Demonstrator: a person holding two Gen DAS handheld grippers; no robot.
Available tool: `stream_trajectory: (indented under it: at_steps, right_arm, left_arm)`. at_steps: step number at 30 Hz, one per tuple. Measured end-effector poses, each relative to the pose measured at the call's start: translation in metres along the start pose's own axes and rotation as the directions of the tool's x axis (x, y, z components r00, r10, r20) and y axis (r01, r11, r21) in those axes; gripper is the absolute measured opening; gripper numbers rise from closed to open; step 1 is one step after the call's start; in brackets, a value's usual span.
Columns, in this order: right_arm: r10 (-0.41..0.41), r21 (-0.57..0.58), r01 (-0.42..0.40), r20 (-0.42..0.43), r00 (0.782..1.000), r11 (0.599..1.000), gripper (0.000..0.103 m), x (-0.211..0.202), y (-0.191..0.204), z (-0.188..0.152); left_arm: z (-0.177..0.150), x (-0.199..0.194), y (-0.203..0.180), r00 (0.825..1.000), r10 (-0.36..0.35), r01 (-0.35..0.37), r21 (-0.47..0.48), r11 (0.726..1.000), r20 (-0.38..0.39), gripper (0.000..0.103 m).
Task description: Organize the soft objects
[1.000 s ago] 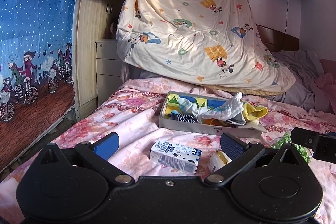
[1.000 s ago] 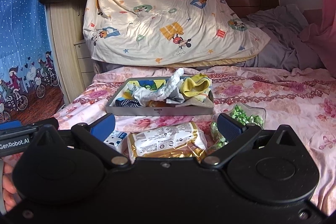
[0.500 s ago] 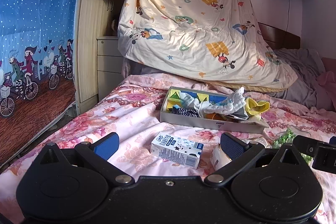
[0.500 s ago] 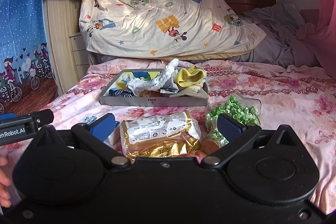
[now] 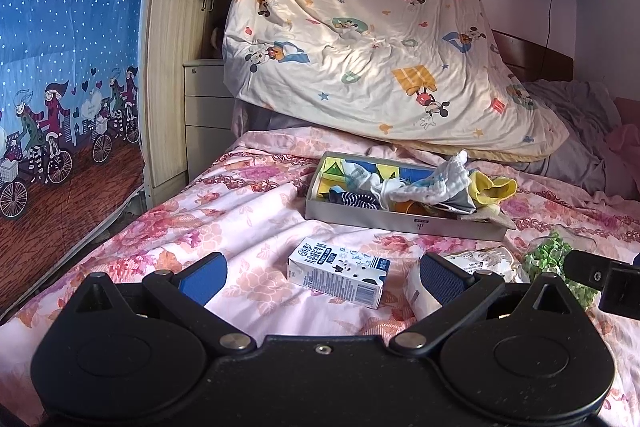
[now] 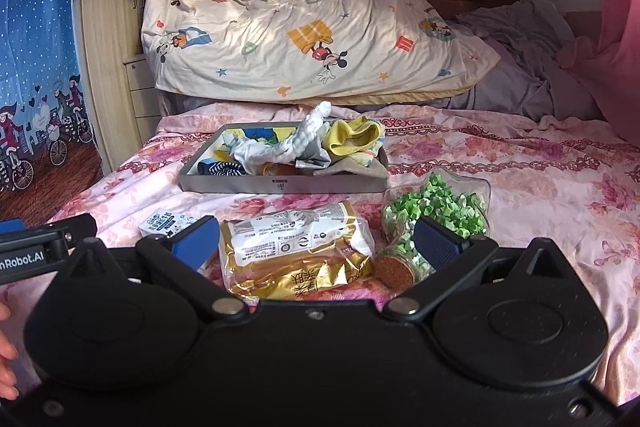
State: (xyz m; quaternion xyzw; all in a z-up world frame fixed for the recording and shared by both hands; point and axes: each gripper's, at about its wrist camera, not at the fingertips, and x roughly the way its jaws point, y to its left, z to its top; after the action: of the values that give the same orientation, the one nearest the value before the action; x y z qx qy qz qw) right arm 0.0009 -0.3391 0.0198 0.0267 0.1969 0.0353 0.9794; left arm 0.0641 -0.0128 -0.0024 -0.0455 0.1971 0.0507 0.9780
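Note:
A grey shallow box [image 5: 400, 221] [image 6: 280, 183] sits on the floral bed, piled with socks and cloths: a white knit cloth [image 5: 432, 179] [image 6: 304, 139], a yellow cloth [image 5: 492, 187] [image 6: 352, 139] and a striped navy sock [image 5: 354, 199] [image 6: 222, 169]. My left gripper [image 5: 322, 273] stands open low over the bed, with a white milk carton [image 5: 340, 269] lying between its fingers, untouched. My right gripper [image 6: 316, 239] is open too, its fingers either side of a gold snack bag [image 6: 296, 247].
A clear jar of green paper stars [image 6: 436, 203] [image 5: 554, 257] with a cork lid [image 6: 396, 265] lies right of the snack bag. The milk carton [image 6: 164, 223] shows left of it. A cartoon quilt [image 5: 360, 27] hangs behind the box; drawers [image 5: 204, 107] stand at the left.
Both grippers have drawn back and lowered slightly, so the box sits a bit farther off. The jaws stay open and nothing on the bed has moved.

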Motion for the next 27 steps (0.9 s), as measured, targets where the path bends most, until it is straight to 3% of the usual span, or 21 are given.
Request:
stream_trajectory:
  at_steps: [27]
  right_arm:
    - [-0.007, 0.005, 0.008, -0.028, 1.0, 1.0, 0.102, 0.0085, 0.0028, -0.0032]
  left_arm:
    - [0.0005, -0.0001, 0.0, 1.0, 0.001, -0.001, 0.0, 1.0, -0.001, 0.102]
